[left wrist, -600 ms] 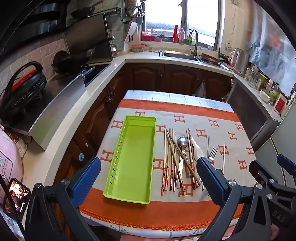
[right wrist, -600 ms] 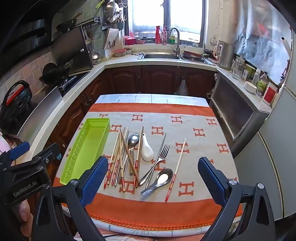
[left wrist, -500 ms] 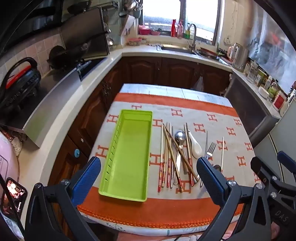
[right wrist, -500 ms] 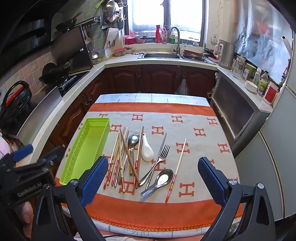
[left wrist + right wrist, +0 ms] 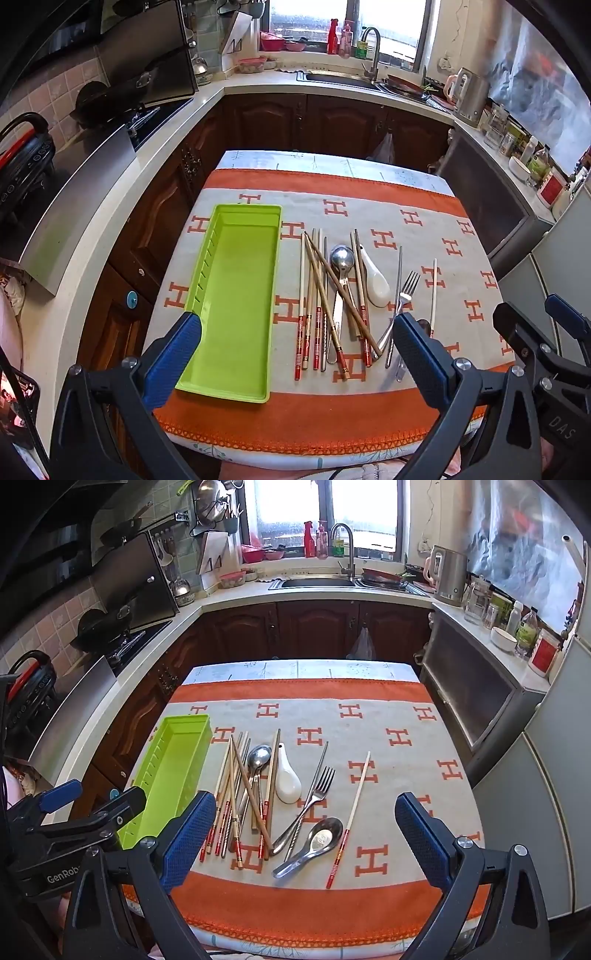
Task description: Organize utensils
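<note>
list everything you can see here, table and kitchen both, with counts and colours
tray: 1, lime green, empty, left side of the table
chopsticks: a crossed pile, wood and pale with red ends, right of the tray; exact count unclear
lone chopstick: 1, pale with red end, far right
metal spoons: 2, silver, one in the pile, one near the front
ceramic spoon: 1, white, mid table
fork: 1, silver
tablecloth: 1, cream and orange
kettle: 1, steel, on the counter
sink: 1, under the window
left gripper: blue pads, open
right gripper: blue pads, open
</note>
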A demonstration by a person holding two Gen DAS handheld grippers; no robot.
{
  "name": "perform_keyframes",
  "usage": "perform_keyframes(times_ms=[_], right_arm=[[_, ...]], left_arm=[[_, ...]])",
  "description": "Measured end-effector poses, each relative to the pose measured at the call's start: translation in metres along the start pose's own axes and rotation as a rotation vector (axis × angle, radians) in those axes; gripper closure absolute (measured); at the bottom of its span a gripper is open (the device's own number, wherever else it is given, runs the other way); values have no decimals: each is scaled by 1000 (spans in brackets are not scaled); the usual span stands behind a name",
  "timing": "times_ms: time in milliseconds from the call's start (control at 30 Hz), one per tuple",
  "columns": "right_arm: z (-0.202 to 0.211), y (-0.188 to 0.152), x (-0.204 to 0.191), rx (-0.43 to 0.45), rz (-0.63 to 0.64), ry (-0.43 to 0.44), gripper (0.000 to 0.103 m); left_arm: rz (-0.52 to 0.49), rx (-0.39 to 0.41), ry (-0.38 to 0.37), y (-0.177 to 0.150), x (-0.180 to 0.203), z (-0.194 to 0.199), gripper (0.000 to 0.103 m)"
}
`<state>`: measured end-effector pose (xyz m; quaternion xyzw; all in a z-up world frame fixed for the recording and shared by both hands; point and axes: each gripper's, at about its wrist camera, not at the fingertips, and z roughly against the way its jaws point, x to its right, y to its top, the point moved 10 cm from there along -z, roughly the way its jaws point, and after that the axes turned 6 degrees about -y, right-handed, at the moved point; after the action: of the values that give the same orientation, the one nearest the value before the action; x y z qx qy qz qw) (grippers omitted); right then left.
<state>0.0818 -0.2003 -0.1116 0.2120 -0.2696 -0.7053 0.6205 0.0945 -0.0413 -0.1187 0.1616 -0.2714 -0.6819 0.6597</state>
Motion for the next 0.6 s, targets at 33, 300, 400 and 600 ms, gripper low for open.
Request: perform_keyframes(times_ms=[33, 300, 400, 600], right_arm=[[-1, 1, 0, -2, -1, 1, 4], [-11, 3, 2, -18, -15, 9, 4], [-15, 3, 0, -25, -15, 18, 4], [-21, 5, -4, -21, -7, 29, 4]], left_arm=[[2, 0, -7, 1, -1, 1, 1], [7, -13, -14, 3, 0, -3, 1], [8, -31, -13, 2, -2, -5, 1], [21, -27, 6, 5, -7, -7, 1]])
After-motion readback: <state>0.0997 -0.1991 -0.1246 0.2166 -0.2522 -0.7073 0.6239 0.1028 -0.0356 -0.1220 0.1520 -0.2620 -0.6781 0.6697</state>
